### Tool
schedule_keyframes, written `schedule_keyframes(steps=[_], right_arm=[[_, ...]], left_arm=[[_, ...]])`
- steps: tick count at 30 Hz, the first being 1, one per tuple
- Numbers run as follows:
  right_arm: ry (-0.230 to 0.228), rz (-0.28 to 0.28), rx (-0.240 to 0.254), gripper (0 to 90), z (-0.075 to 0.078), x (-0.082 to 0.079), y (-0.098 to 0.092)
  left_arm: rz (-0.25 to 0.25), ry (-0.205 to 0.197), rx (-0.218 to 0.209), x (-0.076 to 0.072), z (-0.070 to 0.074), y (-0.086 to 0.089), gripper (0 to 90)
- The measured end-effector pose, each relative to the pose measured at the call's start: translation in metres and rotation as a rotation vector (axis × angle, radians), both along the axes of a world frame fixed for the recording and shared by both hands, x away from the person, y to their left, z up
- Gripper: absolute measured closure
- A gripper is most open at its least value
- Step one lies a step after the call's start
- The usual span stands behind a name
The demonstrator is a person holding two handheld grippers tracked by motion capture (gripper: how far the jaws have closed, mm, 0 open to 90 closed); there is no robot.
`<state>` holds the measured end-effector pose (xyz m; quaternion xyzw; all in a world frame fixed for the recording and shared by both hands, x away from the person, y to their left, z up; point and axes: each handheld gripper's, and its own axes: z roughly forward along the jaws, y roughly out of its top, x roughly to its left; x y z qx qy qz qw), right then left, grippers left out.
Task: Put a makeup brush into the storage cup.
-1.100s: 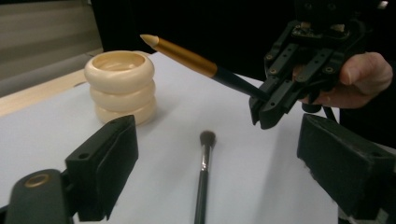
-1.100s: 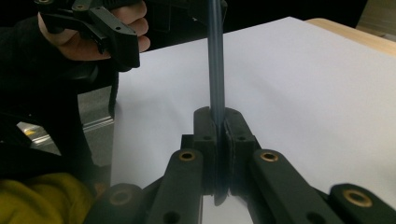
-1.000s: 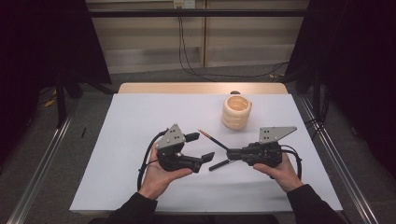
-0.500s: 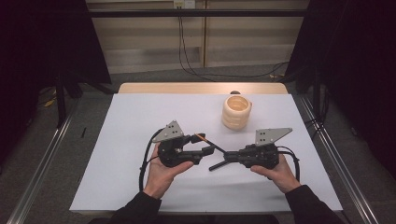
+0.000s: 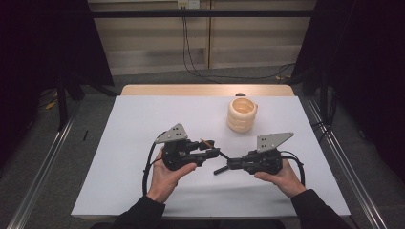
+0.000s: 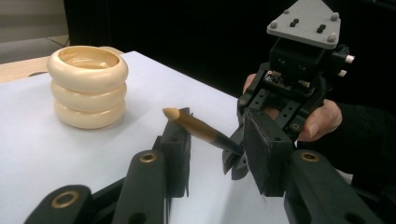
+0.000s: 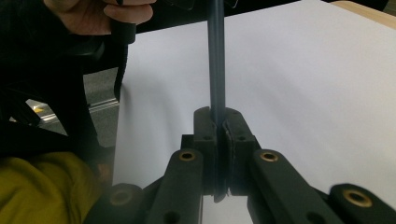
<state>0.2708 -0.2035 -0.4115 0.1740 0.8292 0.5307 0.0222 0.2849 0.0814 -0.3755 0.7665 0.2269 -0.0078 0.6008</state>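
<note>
The right gripper (image 7: 217, 123) clamps the pencil (image 6: 198, 128); the left gripper (image 6: 212, 149), fingers closing, brackets it untouched; no readable writing.

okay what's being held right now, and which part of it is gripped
The right gripper is shut on the dark end of a pencil. The left gripper has just been closing around its wooden end, pads not yet pressing.

Pencil's (image 7: 216, 60) far end — cut off

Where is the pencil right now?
In the high view, the pencil is just above the table's middle, in front of the ringed cup, shut in the right gripper and passing between the left gripper's jaws.
</note>
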Motion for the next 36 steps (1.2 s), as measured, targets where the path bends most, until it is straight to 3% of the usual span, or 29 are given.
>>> schedule_keyframes(steps=[3,11,17,24,31,36], right_arm=[[-0.004,0.009,-0.008,85.2,-0.0007,-0.0006,0.0009],[-0.008,0.013,-0.019,85.0,-0.003,-0.0004,0.0032],[-0.012,0.027,-0.005,84.1,-0.0037,-0.0004,0.0063],[-0.004,0.014,0.034,82.1,-0.0039,0.0005,0.0057],[0.004,0.018,0.058,67.8,-0.0026,-0.0007,0.0071],[0.001,-0.013,0.073,45.5,-0.0018,-0.0005,0.0056]], left_arm=[[-0.01,0.012,-0.014,0.0018,-0.0006,0.001,73.5],[-0.037,0.054,-0.058,0.0026,0.0001,0.0003,78.8],[-0.047,0.042,-0.088,-0.0009,0.0038,-0.0003,82.8],[-0.042,0.039,-0.093,-0.0033,0.0077,0.0002,84.0],[-0.023,0.041,-0.093,-0.0034,0.0079,0.0018,83.9],[-0.012,0.038,-0.087,-0.0042,0.0083,0.0006,84.0]])
